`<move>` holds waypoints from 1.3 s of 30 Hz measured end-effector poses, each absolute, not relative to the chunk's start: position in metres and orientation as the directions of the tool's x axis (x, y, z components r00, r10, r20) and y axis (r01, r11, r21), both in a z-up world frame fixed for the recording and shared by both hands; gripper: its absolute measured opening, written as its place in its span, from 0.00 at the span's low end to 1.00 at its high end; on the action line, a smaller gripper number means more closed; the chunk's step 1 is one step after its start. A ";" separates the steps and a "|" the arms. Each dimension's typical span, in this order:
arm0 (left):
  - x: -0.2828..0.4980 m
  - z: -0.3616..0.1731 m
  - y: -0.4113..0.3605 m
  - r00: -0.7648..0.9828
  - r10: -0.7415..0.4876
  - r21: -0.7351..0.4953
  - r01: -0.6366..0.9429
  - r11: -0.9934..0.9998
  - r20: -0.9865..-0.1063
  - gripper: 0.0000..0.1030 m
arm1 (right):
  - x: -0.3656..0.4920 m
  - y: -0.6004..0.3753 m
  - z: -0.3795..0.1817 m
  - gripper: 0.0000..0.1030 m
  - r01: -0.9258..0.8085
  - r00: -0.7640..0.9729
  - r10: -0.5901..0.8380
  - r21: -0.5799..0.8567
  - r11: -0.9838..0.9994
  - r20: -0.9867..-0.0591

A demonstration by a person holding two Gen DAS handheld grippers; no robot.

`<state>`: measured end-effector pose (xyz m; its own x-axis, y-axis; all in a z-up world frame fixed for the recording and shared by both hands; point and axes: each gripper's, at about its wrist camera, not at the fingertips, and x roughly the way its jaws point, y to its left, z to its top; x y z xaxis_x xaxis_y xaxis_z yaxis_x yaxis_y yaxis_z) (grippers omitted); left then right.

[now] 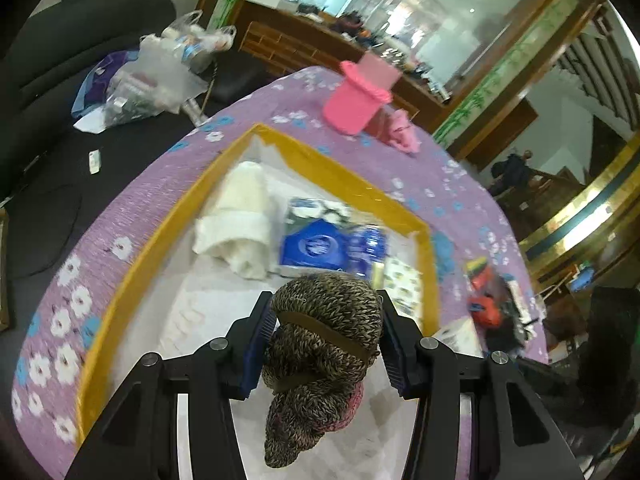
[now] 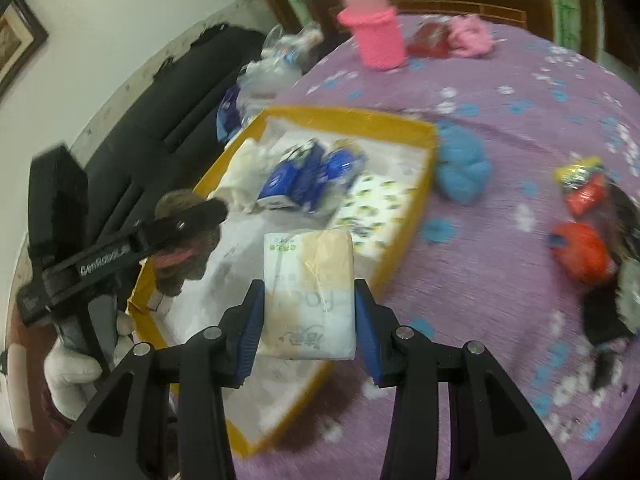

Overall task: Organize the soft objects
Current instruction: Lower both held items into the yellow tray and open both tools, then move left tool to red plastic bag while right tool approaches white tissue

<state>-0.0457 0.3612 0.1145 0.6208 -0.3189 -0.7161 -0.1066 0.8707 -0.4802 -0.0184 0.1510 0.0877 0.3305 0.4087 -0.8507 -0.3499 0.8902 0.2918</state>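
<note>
Carrying two soft items toward a yellow-rimmed box [image 1: 176, 216] that fills the middle of both views, on a purple flowered cloth [image 2: 500, 140]. The left gripper [image 1: 326, 344], low centre of its view, pinches a rolled brown knitted bundle [image 1: 320, 360] between its blue pads. The right gripper [image 2: 310, 312], low centre of its view, pinches a soft tissue pack [image 2: 310, 288] over the box's near edge.

Already in the box: a white folded cloth [image 1: 236, 220] at upper left, blue packets [image 2: 308, 176] in the middle, a patterned pack [image 2: 376, 204] to the right. The bare white floor lies at the near end.

To do this well, I judge each item should be lowered onto that bare floor before the pads spread, the two hands kept apart so they do not collide. A blue fluffy thing [image 2: 460, 168], an orange item [image 2: 580, 248] and a pink cup [image 2: 376, 36] lie on the cloth outside the box.
</note>
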 end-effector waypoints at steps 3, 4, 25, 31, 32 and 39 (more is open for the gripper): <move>-0.028 0.113 0.362 0.605 -0.322 -0.478 -0.110 0.872 -0.728 0.47 | -0.007 0.173 0.072 0.40 -0.363 0.296 0.403 0.289 0.886 -0.866; -0.025 0.112 0.361 0.598 -0.325 -0.477 -0.110 0.872 -0.732 0.47 | -0.005 0.177 0.068 0.40 -0.362 0.288 0.401 0.289 0.886 -0.869; 0.049 0.069 0.353 0.532 -0.354 -0.514 -0.184 0.838 -0.769 0.61 | 0.033 0.202 0.036 0.41 -0.307 0.334 0.220 0.115 0.945 -0.917; 0.028 0.088 0.363 0.604 -0.358 -0.565 -0.190 0.803 -0.712 0.78 | 0.026 0.197 0.043 0.51 -0.303 0.357 0.249 0.141 0.943 -0.900; 0.021 0.092 0.366 0.619 -0.358 -0.573 -0.185 0.798 -0.699 0.79 | 0.024 0.196 0.046 0.51 -0.301 0.364 0.260 0.152 0.942 -0.894; -0.036 0.133 0.364 0.748 -0.264 -0.554 -0.162 0.817 -0.608 0.81 | 0.002 0.185 0.073 0.51 -0.302 0.418 0.306 0.187 0.935 -0.856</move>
<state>-0.0365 0.3638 0.1332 0.7484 -0.2644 -0.6083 -0.1616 0.8168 -0.5539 0.0020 0.1848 0.0725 0.4177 0.3059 -0.8555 -0.3021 0.9348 0.1867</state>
